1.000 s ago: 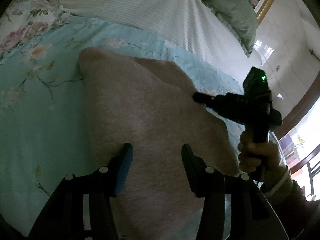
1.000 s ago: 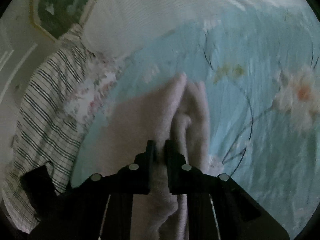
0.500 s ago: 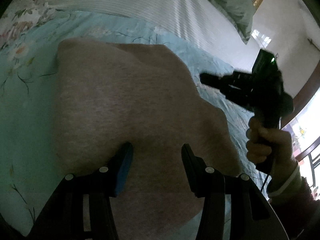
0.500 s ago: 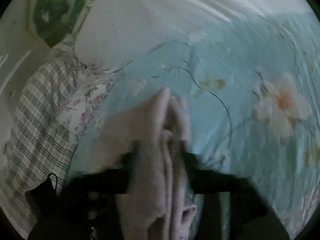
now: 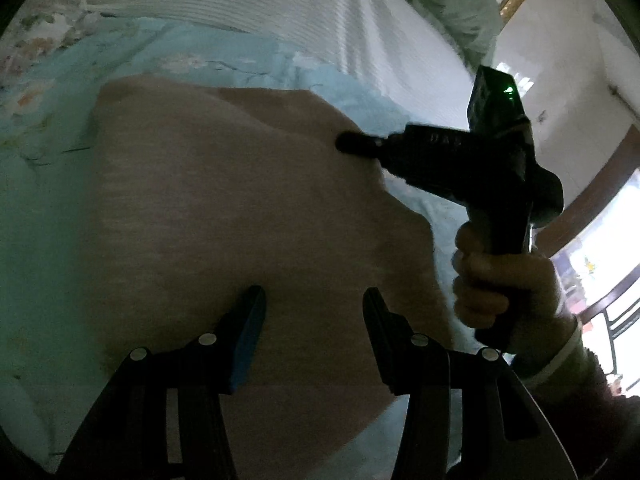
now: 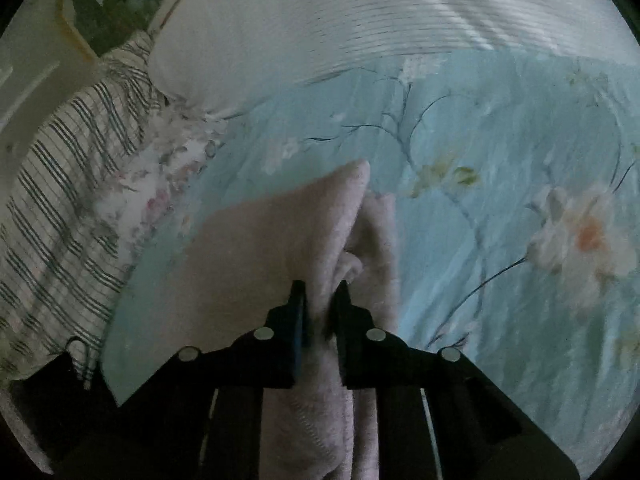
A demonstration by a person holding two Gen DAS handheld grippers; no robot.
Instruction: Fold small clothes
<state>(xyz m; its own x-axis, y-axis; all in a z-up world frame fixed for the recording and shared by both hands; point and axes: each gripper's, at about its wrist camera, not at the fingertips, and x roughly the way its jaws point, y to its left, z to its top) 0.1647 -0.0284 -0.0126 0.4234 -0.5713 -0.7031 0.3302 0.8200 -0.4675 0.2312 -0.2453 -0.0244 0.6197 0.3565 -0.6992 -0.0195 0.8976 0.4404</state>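
- Since half a second ago the right gripper (image 6: 320, 300) has closed again on the pink garment (image 5: 248, 216); its fingers were blurred and apart then, and now they pinch a raised ridge of the cloth between them.
- That garment lies spread on the light blue flowered bedspread (image 6: 500, 168), a broad soft panel filling the middle of the left wrist view, with one edge gathered and lifted where the right gripper (image 5: 352, 144) holds it.
- Over the near part of the cloth the left gripper (image 5: 312, 312) hangs with its jaws spread wide and nothing between them; whether its tips touch the fabric cannot be told.
- Judging by the lie of it, the fold is only begun: an edge is picked up, but the panel is not yet doubled over, and smoothing is left to do.
- Beyond the bedspread sit a white ribbed pillow (image 6: 360, 20) and a striped cloth (image 6: 68, 184).
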